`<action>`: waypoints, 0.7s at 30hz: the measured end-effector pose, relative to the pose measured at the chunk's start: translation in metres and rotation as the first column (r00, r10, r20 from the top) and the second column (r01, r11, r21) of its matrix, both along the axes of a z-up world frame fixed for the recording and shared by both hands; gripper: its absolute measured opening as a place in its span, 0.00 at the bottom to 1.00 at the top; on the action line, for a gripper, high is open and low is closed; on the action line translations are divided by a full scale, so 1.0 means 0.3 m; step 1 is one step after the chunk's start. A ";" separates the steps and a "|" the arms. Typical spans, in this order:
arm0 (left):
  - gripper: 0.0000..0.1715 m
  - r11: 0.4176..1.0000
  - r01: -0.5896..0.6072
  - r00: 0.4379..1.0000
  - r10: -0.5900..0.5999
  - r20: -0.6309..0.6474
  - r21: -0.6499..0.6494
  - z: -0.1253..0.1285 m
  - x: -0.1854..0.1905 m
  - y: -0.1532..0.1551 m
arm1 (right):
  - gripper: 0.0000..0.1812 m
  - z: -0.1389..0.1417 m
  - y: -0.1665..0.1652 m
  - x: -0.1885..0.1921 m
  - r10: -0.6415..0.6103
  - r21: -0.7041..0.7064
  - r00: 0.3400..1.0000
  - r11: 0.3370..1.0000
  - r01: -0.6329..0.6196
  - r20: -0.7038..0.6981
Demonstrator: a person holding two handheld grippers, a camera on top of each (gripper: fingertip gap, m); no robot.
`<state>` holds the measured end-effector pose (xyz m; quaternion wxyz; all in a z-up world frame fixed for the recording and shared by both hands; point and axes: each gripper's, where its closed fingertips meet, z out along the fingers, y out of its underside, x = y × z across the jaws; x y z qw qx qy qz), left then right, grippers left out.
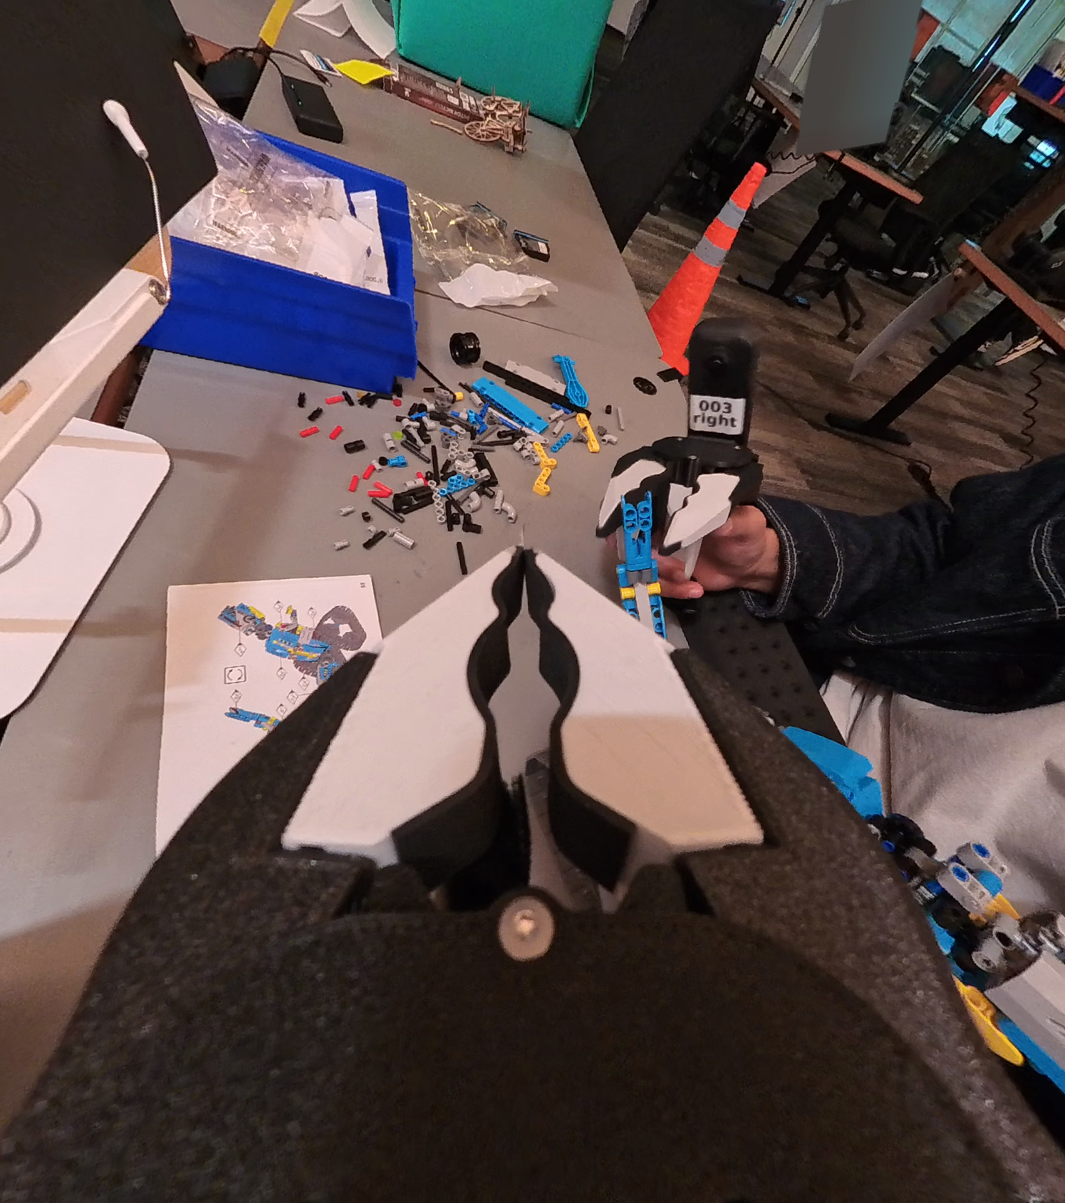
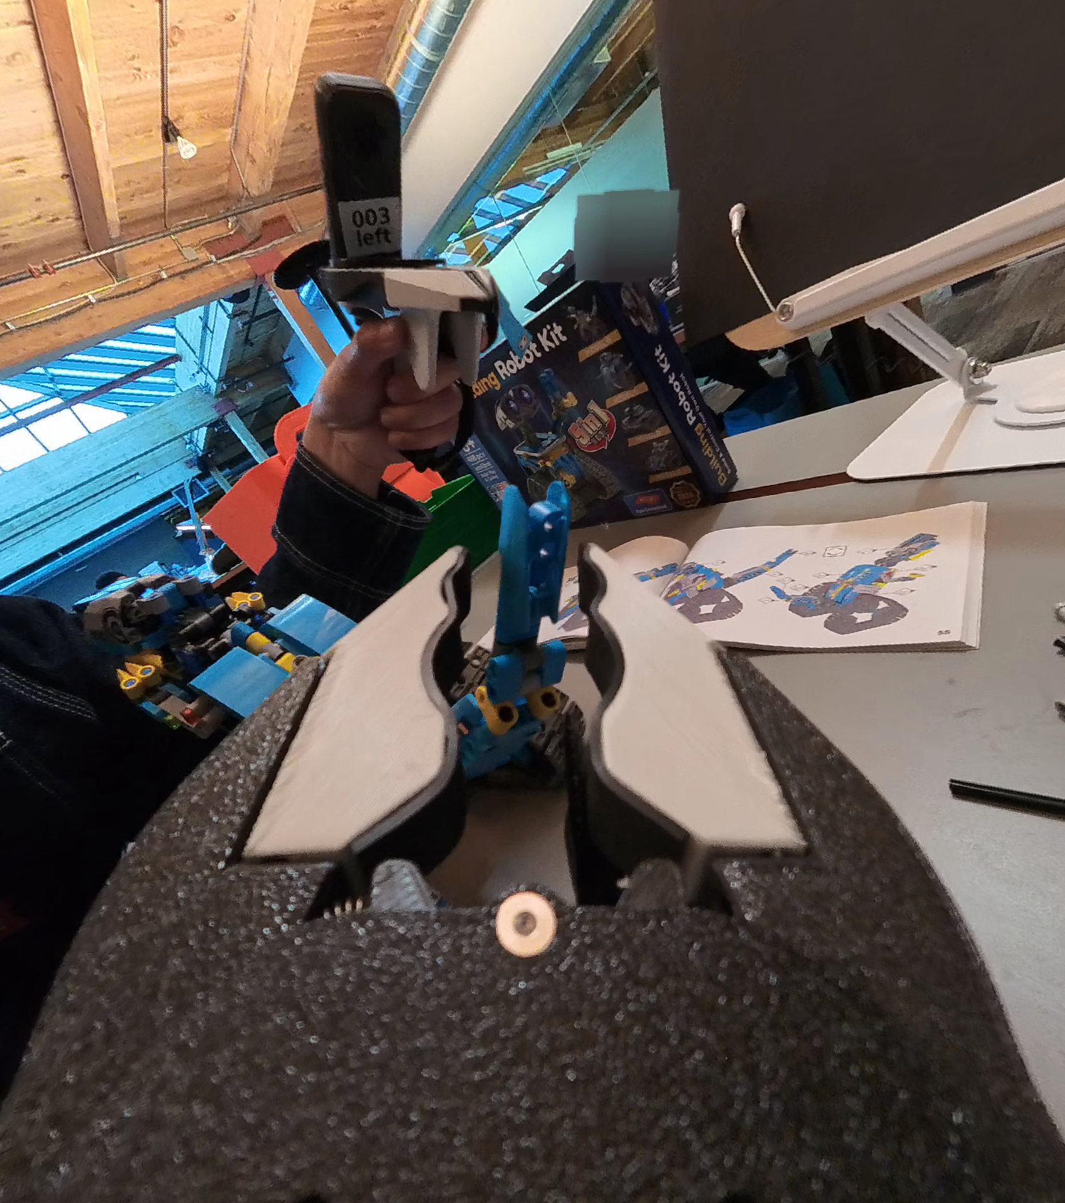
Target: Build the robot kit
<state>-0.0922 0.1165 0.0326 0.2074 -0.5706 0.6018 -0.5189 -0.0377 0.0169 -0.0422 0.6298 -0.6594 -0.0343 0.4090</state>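
Note:
My right gripper point(image 2: 523, 560) is open, its fingers on either side of an upright blue arm piece point(image 2: 533, 566) with yellow pins at its base; I see no contact. In the left wrist view the same gripper point(image 1: 644, 537) stands at the table's right edge beside the blue piece point(image 1: 637, 540), with a hand's fingers behind it. My left gripper point(image 1: 522, 553) is shut, raised above the grey table point(image 1: 224, 423), with nothing clearly between its tips. It also shows in the right wrist view point(image 2: 432, 293), held high in a hand.
A scatter of small loose parts point(image 1: 452, 456) lies mid-table. An open instruction booklet point(image 1: 269, 651) lies near me. A blue bin point(image 1: 295, 306) with plastic bags stands at the back left. A partly built blue model point(image 1: 1005, 944) rests on the person's lap. A kit box point(image 2: 601, 416) stands behind the booklet. The left gripper's tips are roughly 15 cm from the right gripper's.

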 end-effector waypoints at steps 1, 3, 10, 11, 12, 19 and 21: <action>0.00 1.000 0.001 1.000 -0.001 -0.001 0.000 -0.002 0.001 0.000 | 0.17 0.001 -0.001 0.003 -0.003 0.002 1.000 1.000 0.003 -0.002; 0.00 1.000 0.008 1.000 -0.008 -0.004 -0.004 -0.007 0.004 -0.006 | 0.17 0.009 -0.004 0.007 0.000 0.011 1.000 1.000 0.001 -0.021; 0.00 0.983 0.156 0.987 -0.159 -0.026 -0.099 -0.045 0.035 -0.128 | 0.17 0.048 -0.014 0.085 -0.055 0.049 0.989 0.997 0.062 -0.134; 0.00 0.974 0.186 0.981 -0.192 -0.032 -0.130 -0.057 0.043 -0.153 | 0.16 0.053 -0.017 0.096 -0.059 0.054 0.986 0.996 0.068 -0.153; 0.00 0.962 0.217 0.973 -0.226 -0.037 -0.166 -0.069 0.049 -0.179 | 0.16 0.056 -0.018 0.105 -0.065 0.056 0.984 0.996 0.075 -0.165; 0.00 0.910 0.293 0.946 -0.321 -0.053 -0.292 -0.121 0.079 -0.251 | 0.16 0.054 -0.020 0.099 -0.066 0.057 0.987 0.996 0.075 -0.150; 0.00 0.913 0.293 0.944 -0.323 -0.062 -0.284 -0.129 0.082 -0.255 | 0.16 0.052 -0.020 0.090 -0.062 0.057 0.989 0.996 0.070 -0.132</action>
